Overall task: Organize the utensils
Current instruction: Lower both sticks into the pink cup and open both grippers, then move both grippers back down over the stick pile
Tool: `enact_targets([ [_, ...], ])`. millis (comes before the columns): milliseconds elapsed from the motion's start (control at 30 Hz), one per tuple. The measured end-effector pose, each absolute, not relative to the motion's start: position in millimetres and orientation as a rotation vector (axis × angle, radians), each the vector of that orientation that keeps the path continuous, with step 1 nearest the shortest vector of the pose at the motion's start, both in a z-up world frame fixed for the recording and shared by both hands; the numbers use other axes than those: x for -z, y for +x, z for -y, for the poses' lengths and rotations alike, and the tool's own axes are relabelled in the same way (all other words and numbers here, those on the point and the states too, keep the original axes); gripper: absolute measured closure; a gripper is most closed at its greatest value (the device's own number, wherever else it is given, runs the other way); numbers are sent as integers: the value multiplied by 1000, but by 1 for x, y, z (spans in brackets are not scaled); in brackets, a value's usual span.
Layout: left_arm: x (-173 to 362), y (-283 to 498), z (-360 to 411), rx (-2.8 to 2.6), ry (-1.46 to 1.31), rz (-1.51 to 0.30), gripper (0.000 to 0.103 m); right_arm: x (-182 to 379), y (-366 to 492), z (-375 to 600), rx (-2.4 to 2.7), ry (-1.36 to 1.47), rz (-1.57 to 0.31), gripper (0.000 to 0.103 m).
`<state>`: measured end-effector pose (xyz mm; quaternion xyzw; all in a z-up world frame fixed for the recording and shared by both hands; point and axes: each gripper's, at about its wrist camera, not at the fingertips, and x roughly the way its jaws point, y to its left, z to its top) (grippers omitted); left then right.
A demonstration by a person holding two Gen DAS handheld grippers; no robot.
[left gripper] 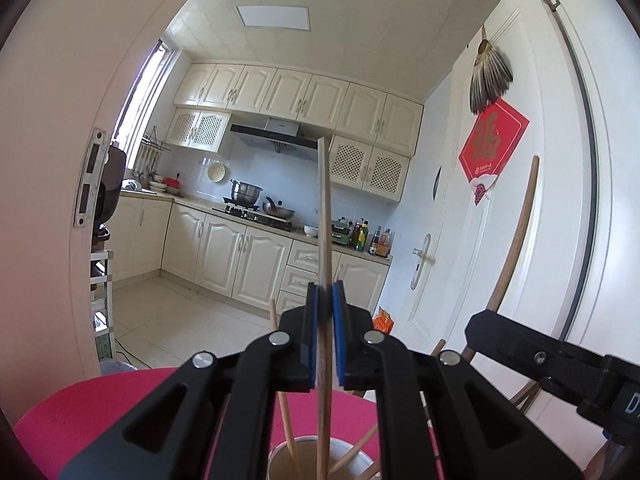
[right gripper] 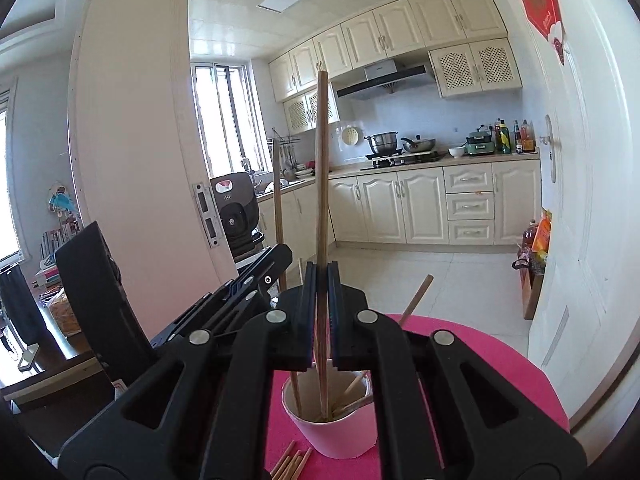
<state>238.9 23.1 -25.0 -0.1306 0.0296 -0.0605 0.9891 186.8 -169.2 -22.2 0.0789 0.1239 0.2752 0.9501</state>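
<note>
Progress: partly done; several chopsticks are already leaning inside the white paper cup (right gripper: 336, 424), directly below the right gripper (right gripper: 322, 280).
Left gripper (left gripper: 325, 300): its blue-padded jaws are clamping one pale wooden chopstick (left gripper: 324, 200), held upright above the cup.
Right gripper: its jaws are pinching one darker brown wooden chopstick (right gripper: 322, 168), lower end reaching into the cup.
Remaining: loose wooden sticks (right gripper: 290, 462) are lying on the pink round table (right gripper: 500, 364), just left of the cup.
</note>
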Motion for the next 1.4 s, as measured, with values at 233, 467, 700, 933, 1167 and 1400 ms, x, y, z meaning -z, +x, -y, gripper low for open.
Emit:
enact_targets([
  [233,32,238,-25,135,-259,-119,95,29,186,166,-551,158,-287,97],
  [467,31,231,-31,130,-259,-160,78,29,184,164,-539,153,-304,97],
  [700,27,219,-36,119,-235,-182,71,31,183,164,-525,156,-322,97],
  [933,25,208,-45,105,-232,-214,64,33,179,161,-495,141,-340,96],
  [1167,23,191,-50,99,-207,-272,60,28,167,168,-456,142,-329,69],
  [1400,26,166,-59,95,-194,-342,59,25,142,176,-440,134,-325,59],
])
